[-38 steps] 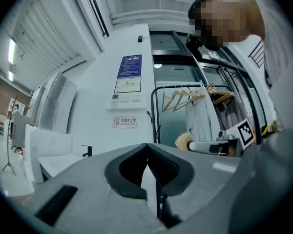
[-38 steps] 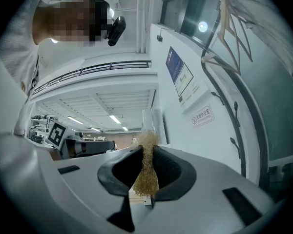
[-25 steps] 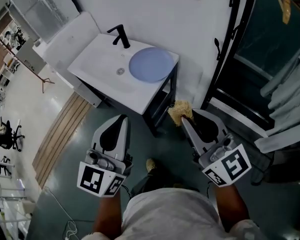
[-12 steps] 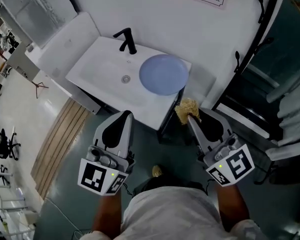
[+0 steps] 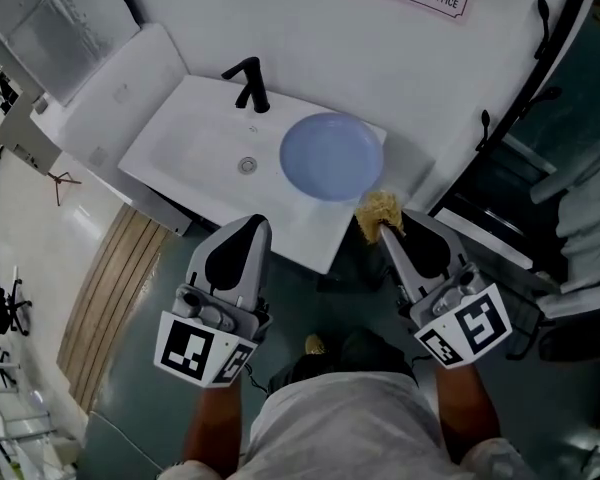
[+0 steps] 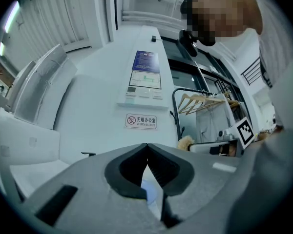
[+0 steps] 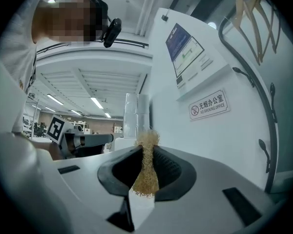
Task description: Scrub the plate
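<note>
Two grippers sit at the sink's point(image 5: 180, 158) front edge. Your left gripper point(image 5: 255, 221) has its jaws together and empty. Your right gripper point(image 5: 385, 230) is clamped on a tan scrubber point(image 5: 378, 210). The blue plate point(image 5: 332, 155) lies just ahead of the scrubber, by the sink's right edge, with the wall close beyond. Bare basin lies ahead of the left gripper. Since a second ago, both grippers have closed in on the sink.

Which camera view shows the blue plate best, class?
The head view: the whole plate lies in full sight on the white sink top. The left gripper view shows only a blue sliver past its jaws; the right gripper view shows none.
</note>
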A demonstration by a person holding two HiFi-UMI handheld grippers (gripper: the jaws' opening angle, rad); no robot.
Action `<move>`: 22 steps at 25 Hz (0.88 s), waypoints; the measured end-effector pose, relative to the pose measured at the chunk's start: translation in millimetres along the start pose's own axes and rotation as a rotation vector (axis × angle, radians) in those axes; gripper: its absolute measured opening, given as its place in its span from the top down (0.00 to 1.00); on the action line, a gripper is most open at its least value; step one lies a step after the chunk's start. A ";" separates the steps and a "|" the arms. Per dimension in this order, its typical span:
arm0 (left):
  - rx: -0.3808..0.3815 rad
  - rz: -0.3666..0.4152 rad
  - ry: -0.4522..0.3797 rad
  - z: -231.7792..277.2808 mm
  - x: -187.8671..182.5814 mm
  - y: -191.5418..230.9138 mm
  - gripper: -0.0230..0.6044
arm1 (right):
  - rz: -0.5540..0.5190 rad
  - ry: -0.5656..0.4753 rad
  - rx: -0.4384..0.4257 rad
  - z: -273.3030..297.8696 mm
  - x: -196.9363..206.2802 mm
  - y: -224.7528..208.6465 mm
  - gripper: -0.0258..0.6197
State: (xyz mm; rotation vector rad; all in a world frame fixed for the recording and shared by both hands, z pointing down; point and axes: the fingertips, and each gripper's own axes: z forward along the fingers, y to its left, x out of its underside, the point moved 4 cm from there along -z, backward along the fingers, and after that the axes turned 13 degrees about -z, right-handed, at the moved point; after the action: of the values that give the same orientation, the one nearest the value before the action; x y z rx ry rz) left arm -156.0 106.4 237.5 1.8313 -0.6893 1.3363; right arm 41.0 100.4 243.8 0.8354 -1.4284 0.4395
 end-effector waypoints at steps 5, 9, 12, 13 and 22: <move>-0.006 -0.013 0.006 12.0 3.6 14.5 0.94 | -0.023 0.011 -0.004 17.1 2.8 -7.0 0.87; -0.023 -0.017 0.012 24.8 5.8 23.7 0.94 | -0.036 0.013 -0.018 30.0 7.0 -16.7 0.87; -0.041 -0.014 0.022 36.7 7.2 32.0 0.94 | -0.037 0.009 -0.028 42.0 12.6 -27.5 0.87; -0.047 -0.012 0.027 41.0 7.8 34.8 0.94 | -0.035 0.007 -0.031 46.1 14.6 -31.5 0.87; -0.103 -0.002 0.061 92.6 16.4 59.4 0.94 | -0.015 0.010 -0.062 80.7 35.2 -75.3 0.87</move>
State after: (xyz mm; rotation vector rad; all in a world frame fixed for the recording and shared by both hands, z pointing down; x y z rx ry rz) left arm -146.8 -3.4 252.6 1.7028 -0.7108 1.3250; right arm 44.6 -14.9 254.6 0.7922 -1.4194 0.3857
